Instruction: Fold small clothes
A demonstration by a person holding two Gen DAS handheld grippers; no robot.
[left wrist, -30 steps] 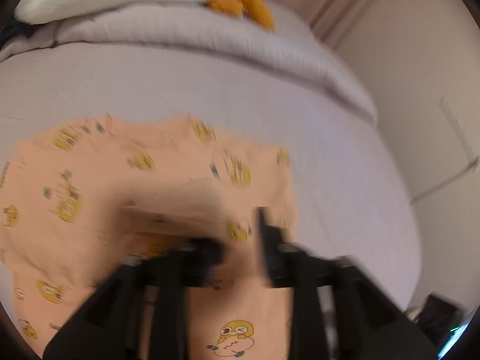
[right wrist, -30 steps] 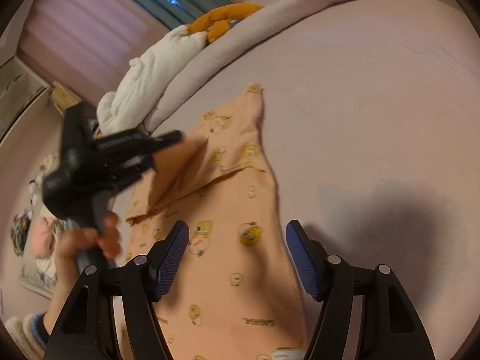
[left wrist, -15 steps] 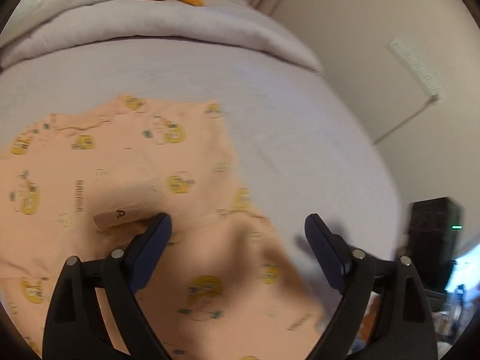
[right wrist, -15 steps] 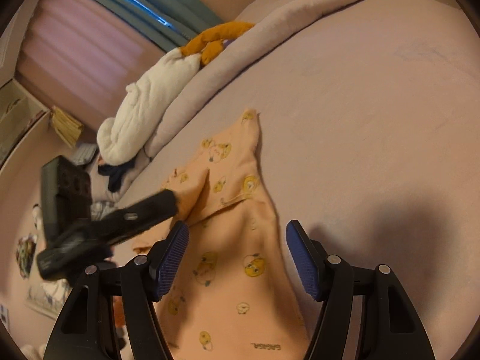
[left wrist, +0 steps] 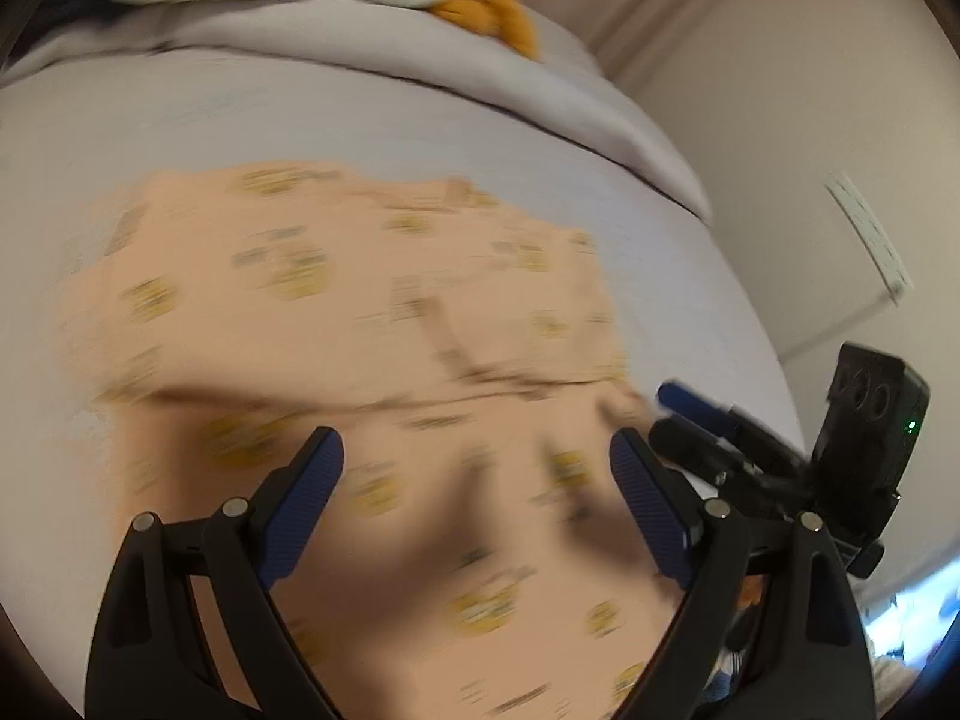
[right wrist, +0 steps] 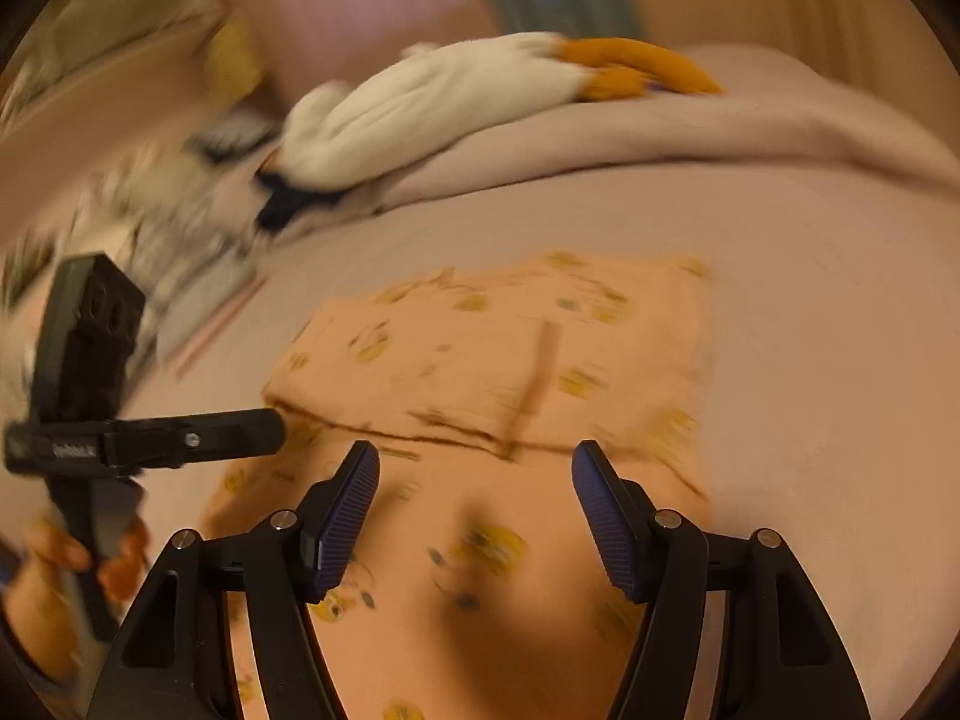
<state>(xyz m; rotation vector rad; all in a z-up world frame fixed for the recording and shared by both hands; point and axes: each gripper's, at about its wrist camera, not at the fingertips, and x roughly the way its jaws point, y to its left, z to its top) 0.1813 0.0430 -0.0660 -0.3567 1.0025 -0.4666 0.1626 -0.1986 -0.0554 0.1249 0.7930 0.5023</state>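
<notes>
Peach cotton garment [left wrist: 372,324] with yellow cartoon prints lies flat on the lilac bed [left wrist: 300,120], its far part folded over along a crosswise edge. Left gripper [left wrist: 477,468] hovers over the near cloth, fingers spread wide, holding nothing. Right gripper [right wrist: 474,480] likewise released above the garment. White plush toy [right wrist: 444,102] with orange feet rests on the rolled duvet [right wrist: 690,138] beyond. Both views motion-blurred.

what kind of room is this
Most likely a bedroom: the peach garment lies on a bed with a rolled lilac duvet, a plush toy on top, and curtains behind.
</notes>
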